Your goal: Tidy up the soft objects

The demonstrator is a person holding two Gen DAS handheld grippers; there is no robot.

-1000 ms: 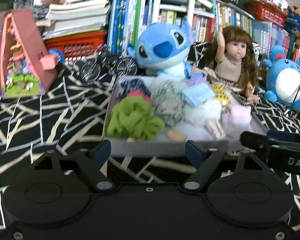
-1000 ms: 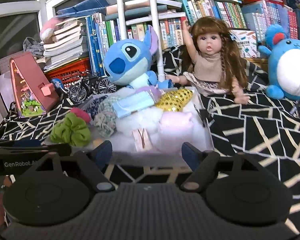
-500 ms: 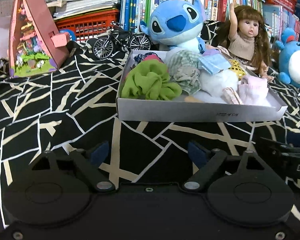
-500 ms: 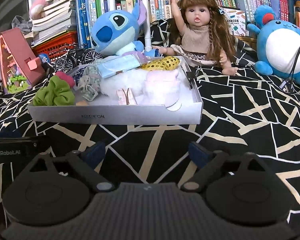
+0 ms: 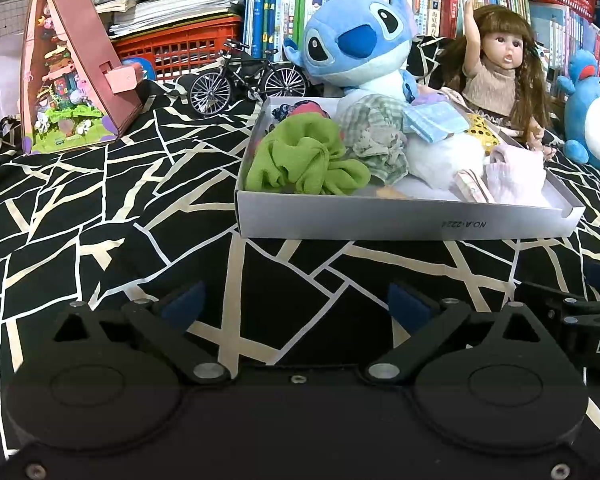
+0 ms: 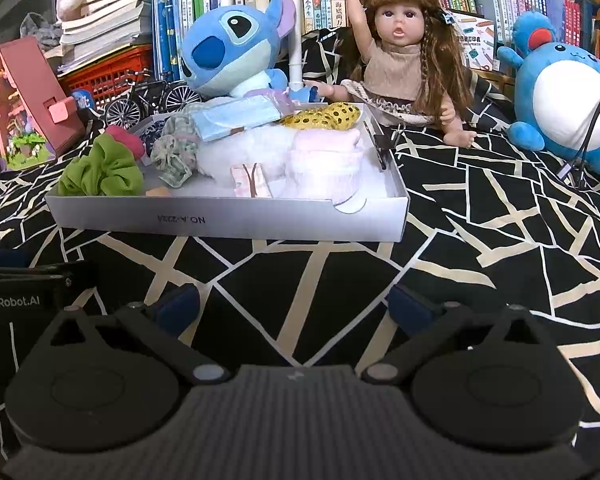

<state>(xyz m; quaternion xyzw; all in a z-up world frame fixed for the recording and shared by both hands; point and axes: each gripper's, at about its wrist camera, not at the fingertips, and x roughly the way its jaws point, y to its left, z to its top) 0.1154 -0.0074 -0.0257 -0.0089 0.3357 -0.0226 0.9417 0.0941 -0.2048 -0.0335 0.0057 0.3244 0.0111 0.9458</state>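
Note:
A shallow grey cardboard box (image 5: 404,222) lies on the black-and-cream cloth, a short way ahead of both grippers. Inside it are a green scrunchie (image 5: 304,160), a checked scrunchie (image 5: 376,136), a light blue folded cloth (image 5: 434,122), a white fluffy piece (image 5: 440,160), a pink sock (image 5: 516,180) and a yellow dotted piece (image 5: 478,132). My left gripper (image 5: 294,300) hovers low over the cloth, jaws opening wide, nothing between them. My right gripper (image 6: 294,306) faces the same box (image 6: 228,220) from the right, jaws also opening and empty.
Behind the box sit a blue plush (image 5: 356,44), a doll (image 5: 496,76) and a round blue plush (image 6: 564,100) with a cable (image 6: 588,136). A model bicycle (image 5: 248,80), a pink triangular house (image 5: 68,80), a red basket (image 5: 180,48) and bookshelves stand at the back.
One second ago the box's front wall was right at both sets of fingertips. Now it lies farther ahead on the cloth, and both pairs of jaws have spread wider.

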